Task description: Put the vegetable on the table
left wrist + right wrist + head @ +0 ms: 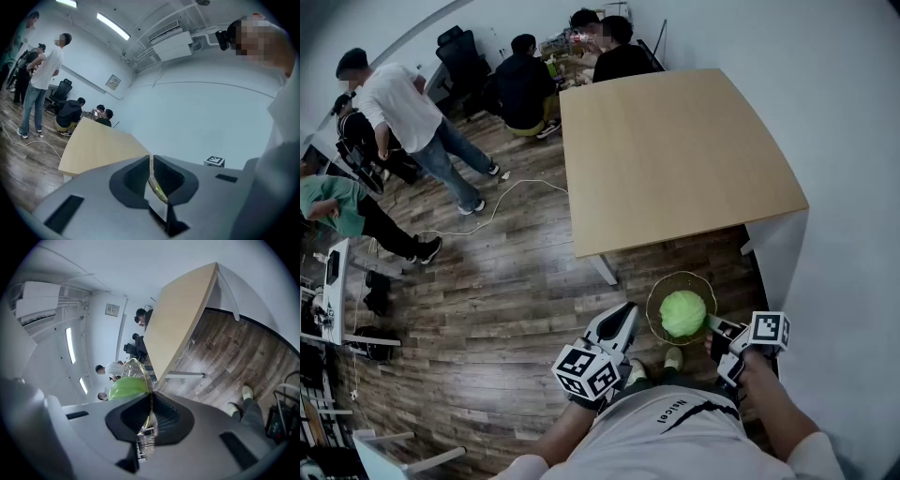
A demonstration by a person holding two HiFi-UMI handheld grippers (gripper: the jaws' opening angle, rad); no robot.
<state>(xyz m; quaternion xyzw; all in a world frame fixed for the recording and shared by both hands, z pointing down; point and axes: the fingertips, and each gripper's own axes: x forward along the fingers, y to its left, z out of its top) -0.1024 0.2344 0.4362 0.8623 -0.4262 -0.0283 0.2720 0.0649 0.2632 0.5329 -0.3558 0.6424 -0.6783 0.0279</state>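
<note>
Vegetable: a round, pale green head (682, 313) is seen lying in a clear bowl (680, 275). It sits between the two sets of fingers, nearer the right ones. In the right gripper view it shows just past the fingertips, on their left side.
Bowl: it is held up by its rim from two opposite sides, roughly level in the head view. Its thin, yellow-tinted edge is seen running between the fingers in both gripper views.
Left gripper (630, 316): the fingers are closed on the bowl's rim on the left side, and the rim is pinched edge-on between the pads. The marker cube is carried behind the fingers, toward the person.
Right gripper (714, 325): the fingers are clamped on the opposite part of the rim. The glass wall and the green head rise just beyond the fingertips.
Table (675, 150): a light wooden top is seen ahead of both sets of fingertips, with its near edge just beyond the bowl. The bowl is not held over it.
Floor (506, 281): dark wood planks are seen beneath the fingers and the bowl.
Cable (517, 195): a white line is seen lying on the planks, well beyond the left fingers.
People (525, 84): several are gathered far beyond the fingertips. Some are seated at the table's far corner, and others are standing to the left.
</note>
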